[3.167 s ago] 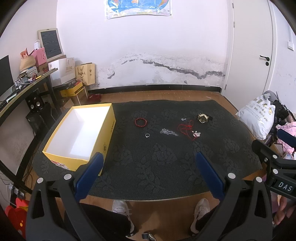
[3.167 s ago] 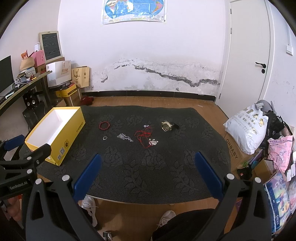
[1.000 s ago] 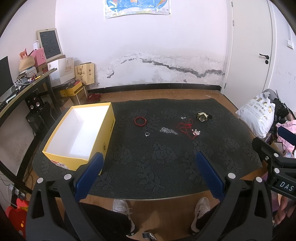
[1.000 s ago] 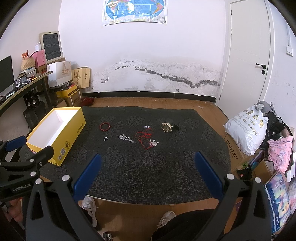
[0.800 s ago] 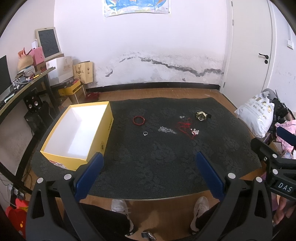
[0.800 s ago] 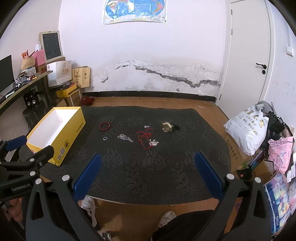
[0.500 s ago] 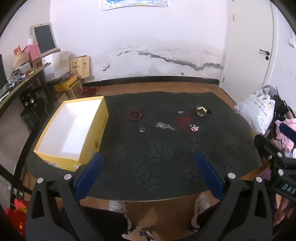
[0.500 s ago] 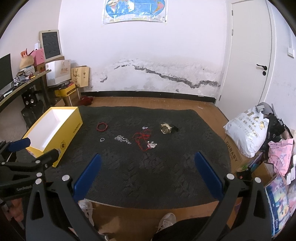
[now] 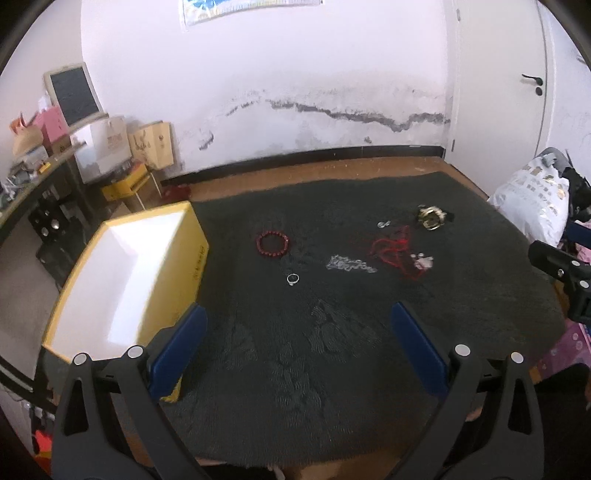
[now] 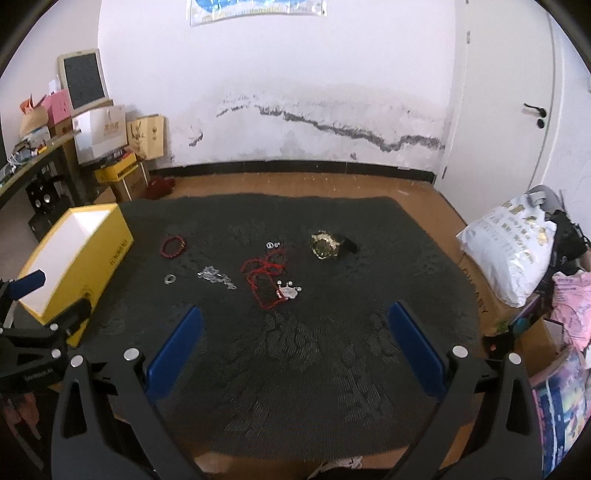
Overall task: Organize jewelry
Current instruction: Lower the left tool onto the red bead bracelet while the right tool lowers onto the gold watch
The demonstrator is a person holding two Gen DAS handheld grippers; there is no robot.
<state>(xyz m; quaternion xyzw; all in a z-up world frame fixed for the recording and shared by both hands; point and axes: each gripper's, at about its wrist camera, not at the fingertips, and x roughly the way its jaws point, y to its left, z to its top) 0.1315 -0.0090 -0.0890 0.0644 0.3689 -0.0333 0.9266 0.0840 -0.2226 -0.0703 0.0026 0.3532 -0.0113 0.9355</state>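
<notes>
On dark mat [image 9: 369, 350] | jewelry small, blurred | yellow box [image 9: 192, 254] near edge cropped

Bare mat [image 9: 332, 339] ahead; yellow box [image 9: 122, 273] leftward.

A wall map [image 10: 258, 8] is cut off by the top edge; two tiny silver pieces [image 10: 272, 244] beside the red cord [image 10: 264, 275] stay too small to identify.

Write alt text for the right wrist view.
The open right gripper hovers over a dark mat strewn with jewelry: a gold watch, red cord, silver chain, ring and red bead bracelet. An open yellow box sits at left, the left gripper beside it.
</notes>
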